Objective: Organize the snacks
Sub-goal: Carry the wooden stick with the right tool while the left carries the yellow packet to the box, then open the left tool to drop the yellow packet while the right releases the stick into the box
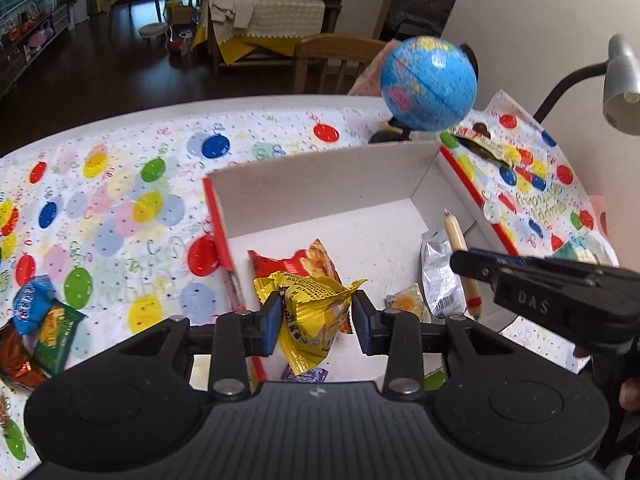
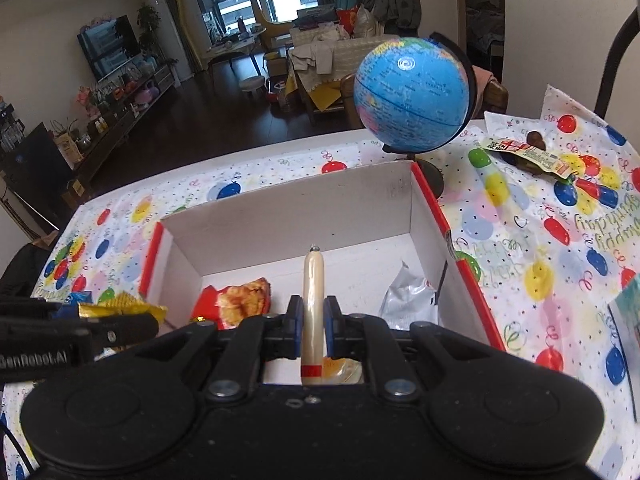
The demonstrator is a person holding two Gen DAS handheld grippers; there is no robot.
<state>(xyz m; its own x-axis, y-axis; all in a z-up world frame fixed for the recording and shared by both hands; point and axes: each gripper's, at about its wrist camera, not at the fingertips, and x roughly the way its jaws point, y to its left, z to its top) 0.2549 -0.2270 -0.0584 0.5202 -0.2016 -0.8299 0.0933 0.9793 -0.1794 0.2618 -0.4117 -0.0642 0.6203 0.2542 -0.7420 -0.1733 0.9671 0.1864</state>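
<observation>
Yellow and crinkled, a snack packet (image 1: 316, 312) is pinched between the blue pads of the left tongs (image 1: 316, 320), above the near part of the open cardboard box (image 1: 320, 184). The right tongs (image 2: 311, 330) are closed on a pale sausage stick (image 2: 313, 300), which points up and away over the same box. On the box floor lie a red chip bag (image 2: 240, 300) and a silver packet (image 2: 408, 300). The box stands on the counter (image 1: 120, 200) with its balloon cloth; a globe (image 2: 412, 96) stands just behind it.
</observation>
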